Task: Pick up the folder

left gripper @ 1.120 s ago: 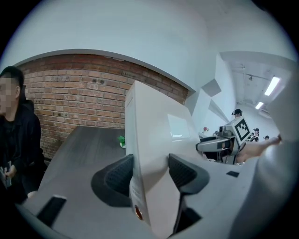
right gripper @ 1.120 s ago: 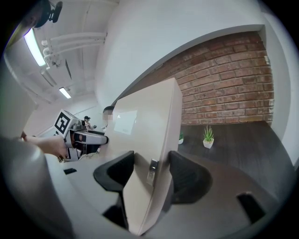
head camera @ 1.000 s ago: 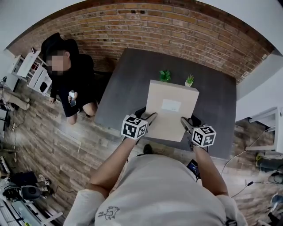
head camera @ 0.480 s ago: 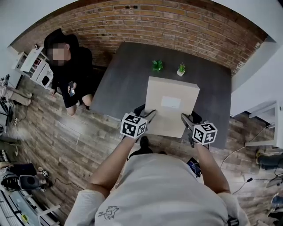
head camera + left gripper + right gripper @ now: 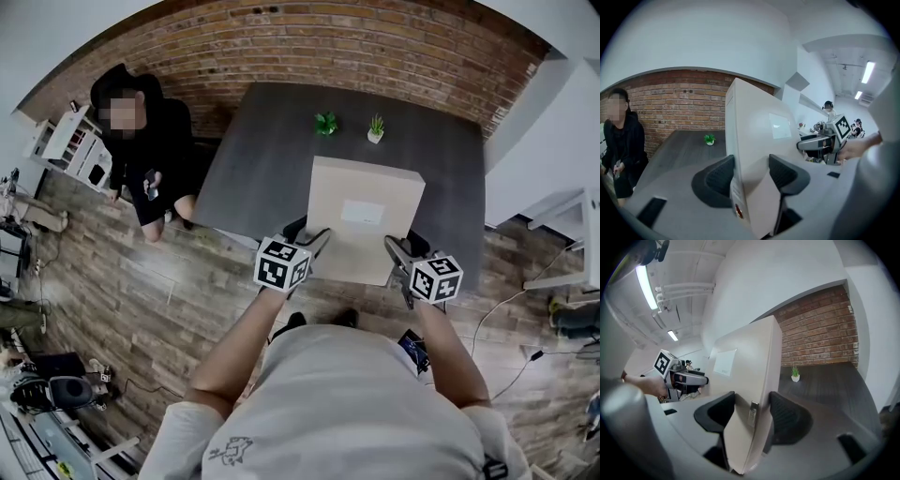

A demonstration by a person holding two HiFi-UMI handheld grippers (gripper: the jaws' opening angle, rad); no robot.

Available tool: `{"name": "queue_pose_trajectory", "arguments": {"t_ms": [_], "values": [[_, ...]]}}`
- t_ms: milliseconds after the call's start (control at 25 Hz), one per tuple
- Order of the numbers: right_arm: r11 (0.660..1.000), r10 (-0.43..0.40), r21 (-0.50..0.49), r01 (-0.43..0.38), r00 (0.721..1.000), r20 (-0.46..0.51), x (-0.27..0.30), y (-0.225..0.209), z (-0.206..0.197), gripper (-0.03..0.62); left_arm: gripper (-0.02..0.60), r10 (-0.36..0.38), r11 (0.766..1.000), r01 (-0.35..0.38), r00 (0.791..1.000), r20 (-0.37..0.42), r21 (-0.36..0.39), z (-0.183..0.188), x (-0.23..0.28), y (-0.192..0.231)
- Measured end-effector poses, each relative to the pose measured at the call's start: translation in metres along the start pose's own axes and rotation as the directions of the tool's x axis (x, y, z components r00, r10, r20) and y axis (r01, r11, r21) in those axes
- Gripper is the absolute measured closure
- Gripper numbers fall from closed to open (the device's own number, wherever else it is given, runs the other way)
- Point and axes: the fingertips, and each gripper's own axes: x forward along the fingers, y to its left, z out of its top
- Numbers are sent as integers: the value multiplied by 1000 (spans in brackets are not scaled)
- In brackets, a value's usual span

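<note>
Both my tools are clamped on the folder (image 5: 364, 217), one per side. Left tool (image 5: 311, 236) has the folder's left edge near the corner closest to me. In the left gripper view the beige board (image 5: 754, 136) stands between the dark pads (image 5: 721, 176), which press on both faces, jaws fairly wide w/ the thick edge filling the gap. Right tool (image 5: 405, 248) does the same on the right edge. The right gripper view shows its pads (image 5: 787, 418) pinching the board (image 5: 750, 362) right by a small metal clasp (image 5: 752, 412). The folder is held roughly flat btwn the two tools, in front of my chest and over the near part of the dark grey bench (image 5: 262, 159). Its near edge hangs past the bench's near edge, and it looks clear of the top. A white label (image 5: 362, 213) sits on its upper face. Two small potted plants (image 5: 326, 123) (image 5: 376, 128) stand at the far side of the bench, well apart from the folder. A person in black (image 5: 155, 150) sits left of the bench by the brick wall (image 5: 356, 47), on a wood-plank floor (image 5: 122, 281).
</note>
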Motion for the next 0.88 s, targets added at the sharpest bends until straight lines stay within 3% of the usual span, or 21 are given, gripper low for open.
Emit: {"name": "queue_pose_trajectory", "arguments": {"t_ms": [320,880], "values": [[999,-34,-12,35,999,31,-13,41,-6,353,330,-32,999,32,999,21,27,-10,-37,3],[994,-98,-40,102,991,90,-23,149,-24,353,331,-93,994,89,994,62,70,-39,-130,32]]}}
